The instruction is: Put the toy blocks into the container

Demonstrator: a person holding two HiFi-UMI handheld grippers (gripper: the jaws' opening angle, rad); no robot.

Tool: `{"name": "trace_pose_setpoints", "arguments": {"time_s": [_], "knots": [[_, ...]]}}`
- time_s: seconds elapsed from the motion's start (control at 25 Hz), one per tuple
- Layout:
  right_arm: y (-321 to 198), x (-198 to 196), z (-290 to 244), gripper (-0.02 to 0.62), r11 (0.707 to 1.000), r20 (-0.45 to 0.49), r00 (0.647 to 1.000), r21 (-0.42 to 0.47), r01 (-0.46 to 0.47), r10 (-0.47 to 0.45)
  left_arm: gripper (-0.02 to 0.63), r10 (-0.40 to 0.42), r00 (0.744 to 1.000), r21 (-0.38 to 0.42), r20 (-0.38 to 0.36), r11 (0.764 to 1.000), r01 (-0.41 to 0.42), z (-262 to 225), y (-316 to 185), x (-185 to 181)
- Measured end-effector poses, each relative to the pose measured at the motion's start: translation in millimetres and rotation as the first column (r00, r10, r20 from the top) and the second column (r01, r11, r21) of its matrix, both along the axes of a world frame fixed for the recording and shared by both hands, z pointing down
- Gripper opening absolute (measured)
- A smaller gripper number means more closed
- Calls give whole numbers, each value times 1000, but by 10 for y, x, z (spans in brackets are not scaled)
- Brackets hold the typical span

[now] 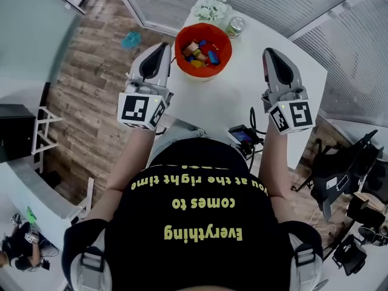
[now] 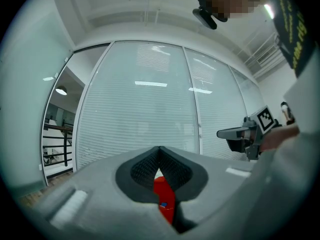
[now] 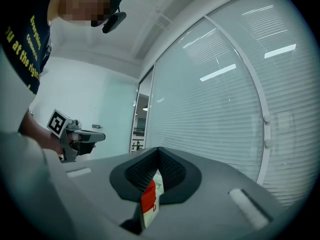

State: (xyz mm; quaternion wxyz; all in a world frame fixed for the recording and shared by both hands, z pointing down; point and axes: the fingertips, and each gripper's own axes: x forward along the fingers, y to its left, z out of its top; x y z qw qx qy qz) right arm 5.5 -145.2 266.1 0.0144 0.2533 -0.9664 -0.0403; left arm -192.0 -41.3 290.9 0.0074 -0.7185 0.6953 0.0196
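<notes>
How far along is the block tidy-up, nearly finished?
It looks finished. The toy blocks lie in the orange bowl, and none shows loose on the white table. Nothing is in hand: the left hand-held gripper and the right hand-held gripper are both shut and empty. Nothing seems left.

Overhead, level views; shared container (image 1: 180,48)

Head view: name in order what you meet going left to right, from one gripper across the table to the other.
left gripper → red bowl → jar → right gripper
</notes>
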Motion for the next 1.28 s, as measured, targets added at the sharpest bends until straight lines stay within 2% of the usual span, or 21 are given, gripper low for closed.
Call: {"name": "trace_pose_setpoints", "arguments": {"time_s": [1.28], "knots": [[-56,55,15,6,1000,1,1000,11,1,-1,-3,8,1000,-11,13,1000,-8,11,-76,116]]}}
